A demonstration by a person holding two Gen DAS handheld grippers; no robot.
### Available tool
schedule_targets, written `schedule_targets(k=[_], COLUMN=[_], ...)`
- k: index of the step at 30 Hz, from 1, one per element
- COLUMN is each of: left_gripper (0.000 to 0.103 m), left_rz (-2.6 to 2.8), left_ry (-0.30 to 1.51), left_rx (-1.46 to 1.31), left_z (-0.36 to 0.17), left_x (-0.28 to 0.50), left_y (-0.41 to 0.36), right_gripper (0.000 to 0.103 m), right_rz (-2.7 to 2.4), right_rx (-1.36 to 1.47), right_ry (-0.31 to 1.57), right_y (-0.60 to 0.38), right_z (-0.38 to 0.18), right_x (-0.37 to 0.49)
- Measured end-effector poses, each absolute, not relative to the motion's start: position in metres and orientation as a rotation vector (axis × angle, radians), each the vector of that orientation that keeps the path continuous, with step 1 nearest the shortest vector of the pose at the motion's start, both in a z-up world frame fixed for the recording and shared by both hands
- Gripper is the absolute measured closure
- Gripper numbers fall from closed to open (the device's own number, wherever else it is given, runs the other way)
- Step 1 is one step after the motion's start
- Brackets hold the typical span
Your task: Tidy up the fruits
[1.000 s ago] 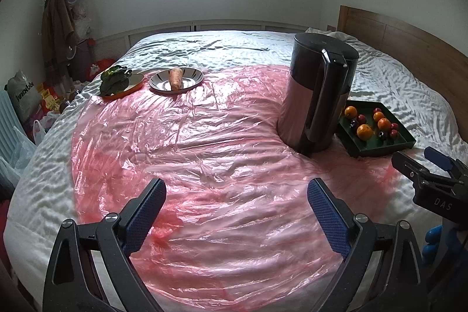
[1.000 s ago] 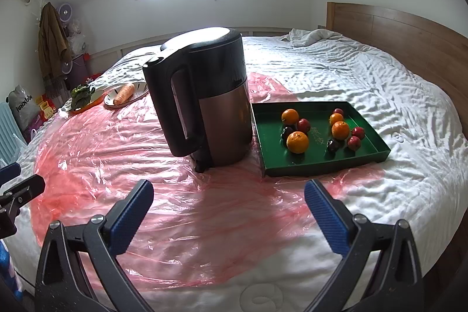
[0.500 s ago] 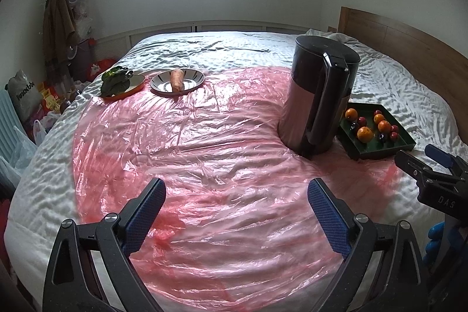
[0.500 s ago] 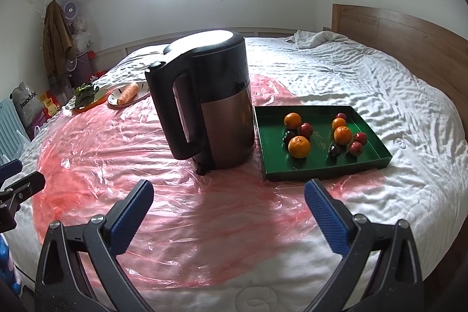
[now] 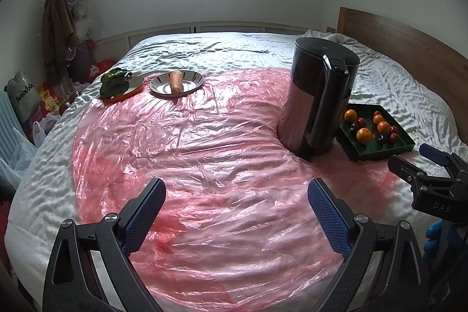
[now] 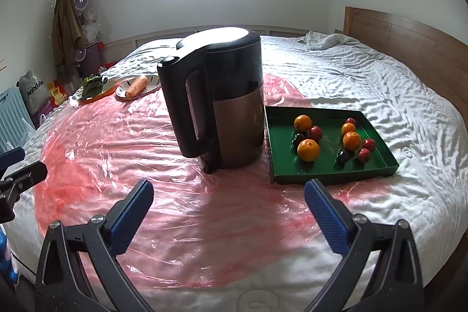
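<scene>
Item count, by kind. Kettle: one, black and steel, upright on the plastic sheet, of which there is one, pink and translucent. Green tray: one. Oranges: four, all in the tray. Small red fruits: four, all in the tray. Small dark fruits: two, in the tray; one sits partly hidden behind an orange. Total fruit pieces in tray: ten. Plates: two, comprising one silver plate and one orange-rimmed plate. Carrot: one, on the silver plate. Leafy green vegetable: one bunch, on the orange-rimmed plate. Bed: one.
</scene>
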State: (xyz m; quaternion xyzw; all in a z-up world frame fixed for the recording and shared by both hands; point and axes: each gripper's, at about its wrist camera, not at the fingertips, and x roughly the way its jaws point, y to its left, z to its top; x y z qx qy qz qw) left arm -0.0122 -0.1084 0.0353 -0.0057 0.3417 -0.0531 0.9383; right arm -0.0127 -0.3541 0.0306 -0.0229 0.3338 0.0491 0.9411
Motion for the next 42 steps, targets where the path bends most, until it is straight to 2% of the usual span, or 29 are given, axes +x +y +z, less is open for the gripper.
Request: schedule_targets(k=[42], left_gripper=[0.007], left_rz=[-0.130], left_ry=[0.705], left_rx=[-0.009], left_z=[0.0316], left_x=[-0.0139], left_y=[-0.1136], right_gripper=[0.000], right_rz=[0.095], right_rx=[-0.036], right_ry=[0.697], right_y=[-0.3548], right_z=[0.0229], right_x=[-0.0141])
